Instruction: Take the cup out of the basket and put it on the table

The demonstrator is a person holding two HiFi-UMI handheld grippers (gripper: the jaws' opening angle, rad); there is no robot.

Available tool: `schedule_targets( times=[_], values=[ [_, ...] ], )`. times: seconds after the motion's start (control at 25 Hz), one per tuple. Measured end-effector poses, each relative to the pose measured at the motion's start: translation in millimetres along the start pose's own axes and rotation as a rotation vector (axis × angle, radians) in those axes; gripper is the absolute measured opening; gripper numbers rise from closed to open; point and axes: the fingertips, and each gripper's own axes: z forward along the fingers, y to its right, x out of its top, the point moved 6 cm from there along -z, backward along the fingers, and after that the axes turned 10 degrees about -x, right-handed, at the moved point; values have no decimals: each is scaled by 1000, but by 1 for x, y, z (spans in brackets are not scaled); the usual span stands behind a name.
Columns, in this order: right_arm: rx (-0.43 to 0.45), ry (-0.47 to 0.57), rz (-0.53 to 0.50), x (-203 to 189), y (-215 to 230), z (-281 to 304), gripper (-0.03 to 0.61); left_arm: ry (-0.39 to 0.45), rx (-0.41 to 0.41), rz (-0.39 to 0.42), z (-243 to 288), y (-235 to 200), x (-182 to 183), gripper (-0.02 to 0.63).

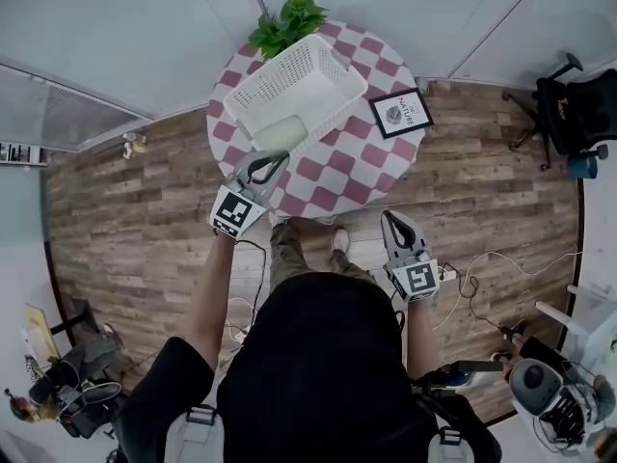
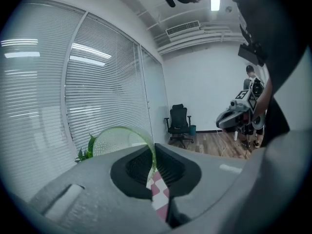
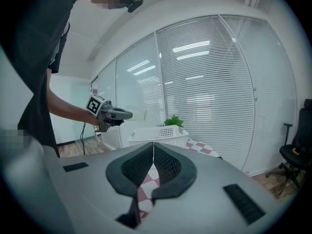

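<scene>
A pale green see-through cup (image 1: 280, 133) hangs over the near edge of the white basket (image 1: 333, 70), which stands on the round checked table (image 1: 357, 167). My left gripper (image 1: 273, 165) is shut on the cup's rim. In the left gripper view the cup's (image 2: 114, 140) thin wall runs down between the dark pads of the left gripper (image 2: 155, 172). My right gripper (image 1: 390, 222) hovers off the table's near edge with nothing in it. In its own view the right gripper (image 3: 153, 155) has its pads touching. That view also catches the basket (image 3: 161, 135) and the cup (image 3: 141, 115).
A potted plant (image 1: 286, 22) stands behind the basket, and a framed sign (image 1: 402, 112) lies on the table's right side. An office chair (image 1: 569, 104) stands far right on the wood floor. Cables trail across the floor at the right.
</scene>
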Motion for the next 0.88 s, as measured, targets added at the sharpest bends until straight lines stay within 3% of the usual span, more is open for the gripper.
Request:
schedule_targets(
  times=[0.24, 0.6, 0.76, 0.88],
  values=[
    [72, 38, -55, 1, -15, 13, 9, 47, 21, -25, -21, 23, 6, 17],
    [168, 92, -42, 15, -39, 31, 9, 102, 95, -71, -40, 59, 17, 17],
    [184, 99, -61, 24, -41, 29, 9, 159, 70, -72, -40, 77, 23, 17],
    [193, 118, -66, 35, -45, 25, 11, 156, 69, -69, -41, 89, 28, 17]
  ],
)
